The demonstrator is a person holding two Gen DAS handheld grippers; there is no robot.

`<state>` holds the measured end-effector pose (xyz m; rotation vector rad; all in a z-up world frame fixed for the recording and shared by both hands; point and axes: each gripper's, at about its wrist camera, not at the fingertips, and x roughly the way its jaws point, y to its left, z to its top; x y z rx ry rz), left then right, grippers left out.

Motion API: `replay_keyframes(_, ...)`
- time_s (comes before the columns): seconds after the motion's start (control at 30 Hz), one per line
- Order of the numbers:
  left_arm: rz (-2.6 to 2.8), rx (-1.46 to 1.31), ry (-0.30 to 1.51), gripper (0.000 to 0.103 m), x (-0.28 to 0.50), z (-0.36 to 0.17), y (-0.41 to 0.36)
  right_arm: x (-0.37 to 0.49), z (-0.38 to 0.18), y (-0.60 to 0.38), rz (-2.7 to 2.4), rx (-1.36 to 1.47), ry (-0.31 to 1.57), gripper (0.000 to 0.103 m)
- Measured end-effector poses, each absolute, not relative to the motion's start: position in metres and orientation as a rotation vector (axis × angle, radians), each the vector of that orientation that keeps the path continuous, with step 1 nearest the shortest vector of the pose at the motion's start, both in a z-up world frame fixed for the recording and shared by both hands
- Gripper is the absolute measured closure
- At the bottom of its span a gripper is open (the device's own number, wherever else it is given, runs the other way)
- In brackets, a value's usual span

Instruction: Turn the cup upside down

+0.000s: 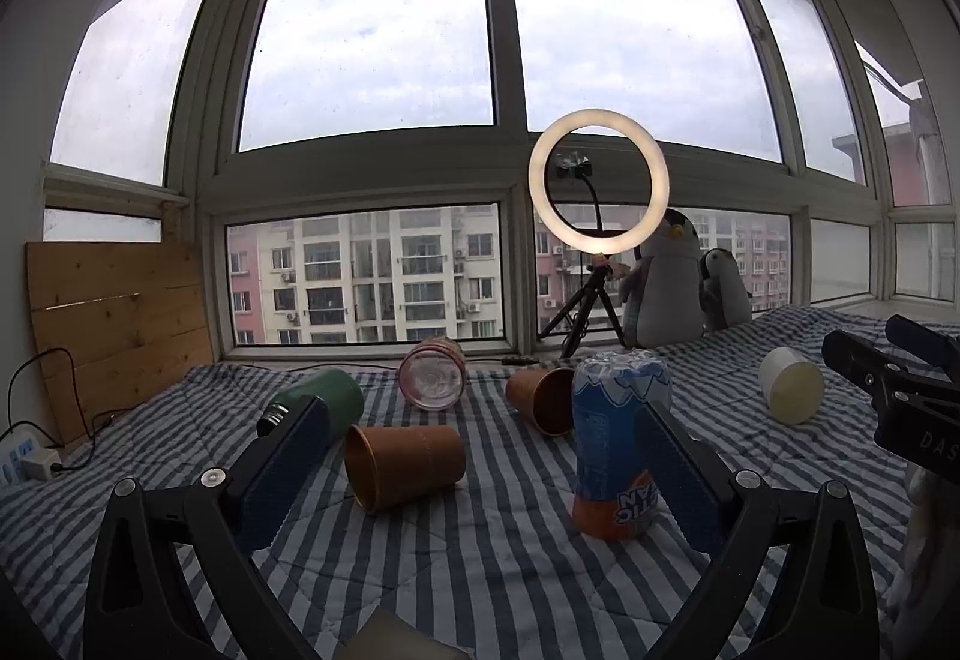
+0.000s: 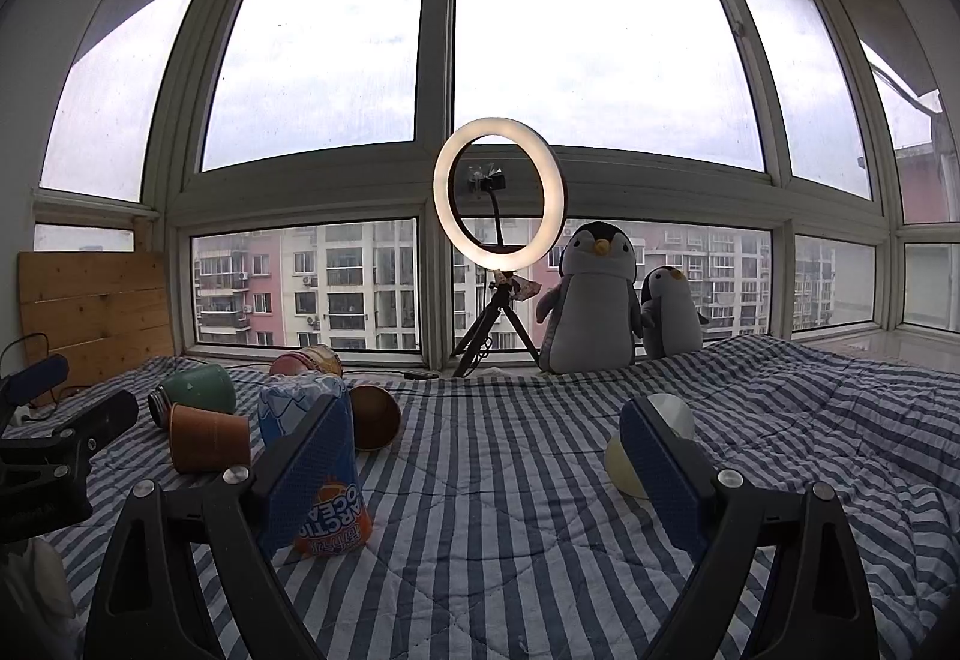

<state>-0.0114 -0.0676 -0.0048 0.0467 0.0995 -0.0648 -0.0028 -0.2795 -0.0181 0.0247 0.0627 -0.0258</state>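
Several cups sit on the striped quilt (image 1: 480, 558). A blue and orange printed cup (image 1: 612, 438) stands with its lettering upside down, just inside my left gripper's right finger. A brown cup (image 1: 408, 465) lies on its side between the fingers of my open left gripper (image 1: 480, 459), a little beyond the tips. My right gripper (image 2: 486, 468) is also open and holds nothing. The printed cup (image 2: 336, 456) shows behind its left finger, and a cream cup (image 2: 624, 459) lies on its side behind its right finger.
A second brown cup (image 1: 540, 399), a pink clear cup (image 1: 432, 372) and a green flask (image 1: 327, 399) lie on their sides further back. A ring light on a tripod (image 2: 498, 192) and two plush penguins (image 2: 591, 294) stand at the window. A power strip (image 1: 24, 465) lies at the left edge.
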Motion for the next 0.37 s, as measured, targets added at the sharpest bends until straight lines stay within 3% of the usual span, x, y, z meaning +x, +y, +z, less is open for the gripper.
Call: replay_keyframes(0.37,-0.064,0.048,0.108,0.001,-0.0096,-0.0069,-0.0674,-0.0016,-0.0186,-0.2776,-0.024,0.021,0.066,0.013)
